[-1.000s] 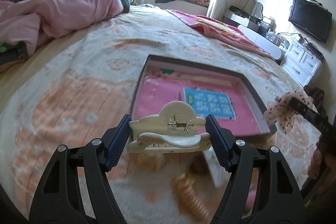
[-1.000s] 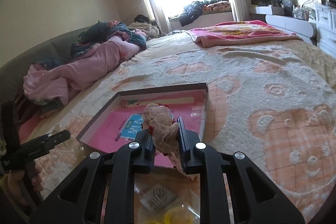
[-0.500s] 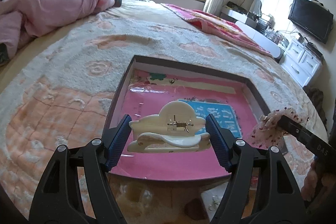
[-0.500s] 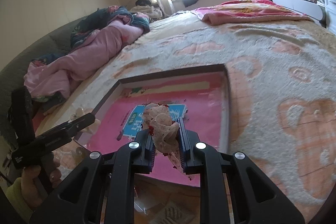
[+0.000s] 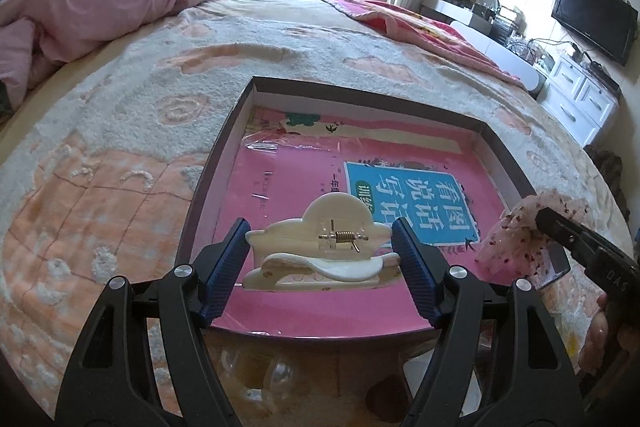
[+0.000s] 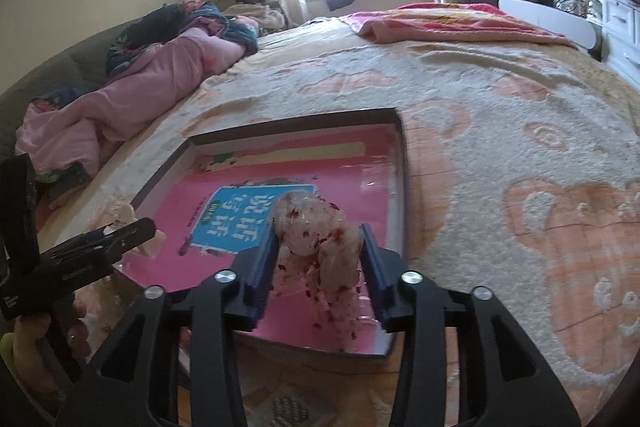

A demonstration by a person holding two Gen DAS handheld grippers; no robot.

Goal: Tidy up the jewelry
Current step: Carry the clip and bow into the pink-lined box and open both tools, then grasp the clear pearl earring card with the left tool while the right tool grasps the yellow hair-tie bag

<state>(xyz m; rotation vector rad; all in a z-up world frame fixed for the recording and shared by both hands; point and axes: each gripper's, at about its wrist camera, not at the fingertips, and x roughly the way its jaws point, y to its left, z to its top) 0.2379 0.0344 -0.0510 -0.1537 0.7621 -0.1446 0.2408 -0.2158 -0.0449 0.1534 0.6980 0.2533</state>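
The hair claw (image 5: 324, 247) is glossy cream plastic with a small metal spring. The scrunchie (image 6: 316, 227) is sheer speckled cloth. The tray (image 5: 224, 151) holds glossy pink paper; the bedspread (image 5: 120, 147) looks rough, tufted.

Left gripper (image 5: 320, 259) fingers clamped, right gripper (image 6: 318, 263) fingers just parting, both angled downward.

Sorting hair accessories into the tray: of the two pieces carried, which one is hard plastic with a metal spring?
The cream cloud-shaped claw clip in the left gripper; the right gripper carries a soft, red-speckled fabric scrunchie.
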